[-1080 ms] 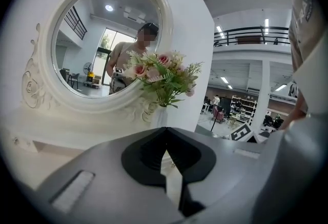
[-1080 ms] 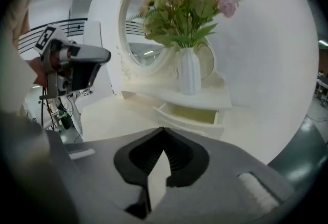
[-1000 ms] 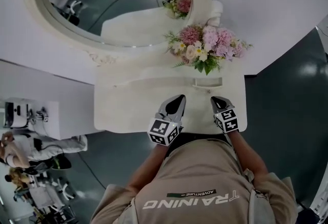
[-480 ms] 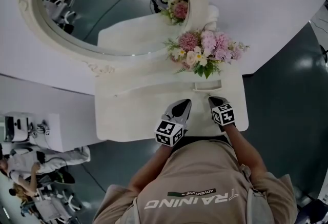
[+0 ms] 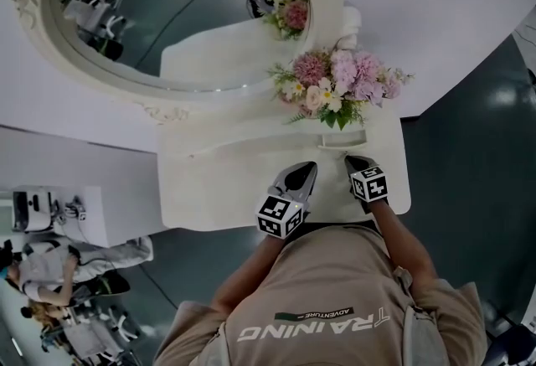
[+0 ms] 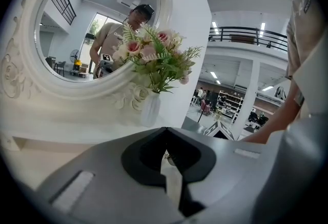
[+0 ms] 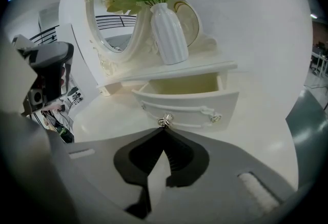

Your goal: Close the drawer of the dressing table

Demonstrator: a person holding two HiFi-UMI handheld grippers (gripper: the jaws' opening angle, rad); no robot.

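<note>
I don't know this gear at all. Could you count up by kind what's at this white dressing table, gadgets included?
Oval mirror: 1
White vase of pink flowers: 1
Small drawer, pulled open: 1
Hand-held grippers: 2, the left gripper and the right gripper
Total: 5

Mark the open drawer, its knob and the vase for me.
drawer [image 7: 189,101]: right gripper view, on its front panel.
knob [image 7: 164,120]: right gripper view, on the metal ring.
vase [image 7: 169,33]: right gripper view, on its ribbed body.
</note>
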